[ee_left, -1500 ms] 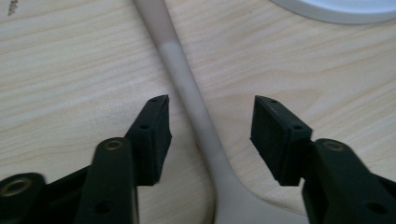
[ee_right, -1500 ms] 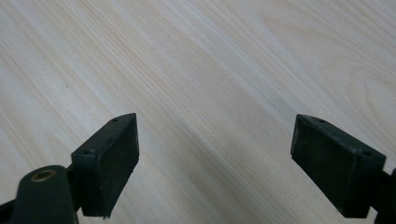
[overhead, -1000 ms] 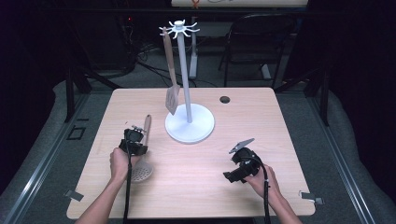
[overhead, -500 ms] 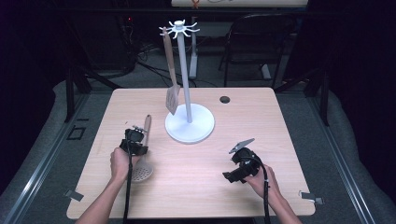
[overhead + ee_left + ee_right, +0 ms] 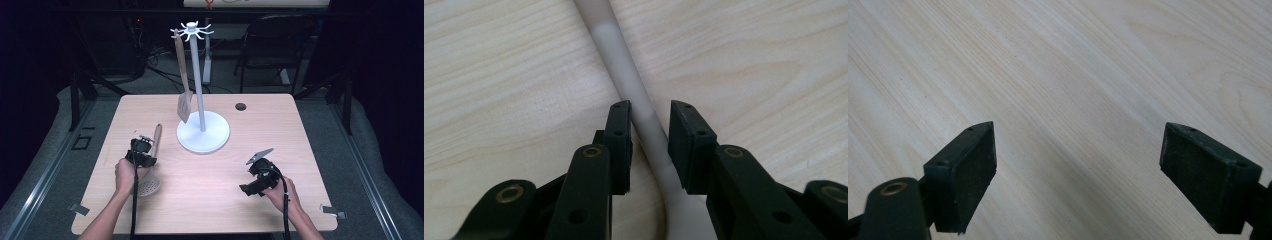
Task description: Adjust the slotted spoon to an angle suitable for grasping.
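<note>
The left gripper [image 5: 649, 145] straddles the skimmer's handle [image 5: 636, 100], jaws narrowly apart, likely for hanging it on the stand [image 5: 202, 132]. The right gripper [image 5: 1078, 175] gapes wide, holding nothing

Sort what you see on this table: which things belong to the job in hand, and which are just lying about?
In the job:
- skimmer, its handle between the left claw jaws, not yet clamped
- white stand, spatula hanging from it

Lying about:
- right claw, open over bare table
- small dark disc
</note>
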Tool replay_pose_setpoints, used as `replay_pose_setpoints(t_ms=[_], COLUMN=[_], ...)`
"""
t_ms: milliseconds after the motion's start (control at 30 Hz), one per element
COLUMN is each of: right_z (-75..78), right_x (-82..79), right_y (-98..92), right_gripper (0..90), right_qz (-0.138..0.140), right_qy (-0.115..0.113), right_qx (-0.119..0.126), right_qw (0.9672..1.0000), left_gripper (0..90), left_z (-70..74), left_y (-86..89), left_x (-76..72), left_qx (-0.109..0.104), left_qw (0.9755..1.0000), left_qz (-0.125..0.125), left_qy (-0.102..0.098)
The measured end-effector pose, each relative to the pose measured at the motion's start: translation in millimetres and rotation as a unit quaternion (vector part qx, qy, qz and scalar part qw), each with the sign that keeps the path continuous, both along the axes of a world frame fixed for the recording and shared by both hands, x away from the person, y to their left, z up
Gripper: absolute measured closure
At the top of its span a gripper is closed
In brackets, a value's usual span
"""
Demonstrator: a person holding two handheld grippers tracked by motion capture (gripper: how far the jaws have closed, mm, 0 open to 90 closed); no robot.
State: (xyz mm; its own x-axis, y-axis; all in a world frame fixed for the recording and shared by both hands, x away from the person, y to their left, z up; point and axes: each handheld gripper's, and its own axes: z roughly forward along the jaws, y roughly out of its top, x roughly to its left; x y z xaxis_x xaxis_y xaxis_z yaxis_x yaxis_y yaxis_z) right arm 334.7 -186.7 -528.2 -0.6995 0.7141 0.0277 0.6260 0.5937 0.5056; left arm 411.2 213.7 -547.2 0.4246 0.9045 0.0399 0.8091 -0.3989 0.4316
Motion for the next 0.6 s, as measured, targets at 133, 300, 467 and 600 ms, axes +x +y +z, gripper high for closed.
replay_pose_setpoints(t_ms=[133, 300, 467, 600], right_z=[0.8, 0.4, 0.0, 0.2], right_x=[-0.1, 0.5, 0.2, 0.3], right_y=[0.1, -0.9, 0.0, 0.1], right_gripper=[14.9, 14.9, 14.9, 14.9], right_qz=[0.001, 0.000, 0.000, -0.001], right_qy=[-0.001, 0.002, 0.002, 0.005], right_qx=[-0.004, -0.005, -0.002, -0.004], right_qw=[1.0000, 1.0000, 1.0000, 1.0000], left_gripper=[71.8, 72.0, 72.6, 73.2], left_z=[0.8, 2.1, 3.4, 4.1], left_y=[2.7, 6.4, 11.4, 16.3], left_x=[-3.7, -10.7, -18.4, -22.7], left_qx=[0.002, 0.010, 0.010, 0.004], left_qw=[1.0000, 0.9998, 0.9994, 0.9991], left_qz=[-0.007, -0.015, -0.023, -0.030], left_qy=[0.005, 0.013, 0.022, 0.028])
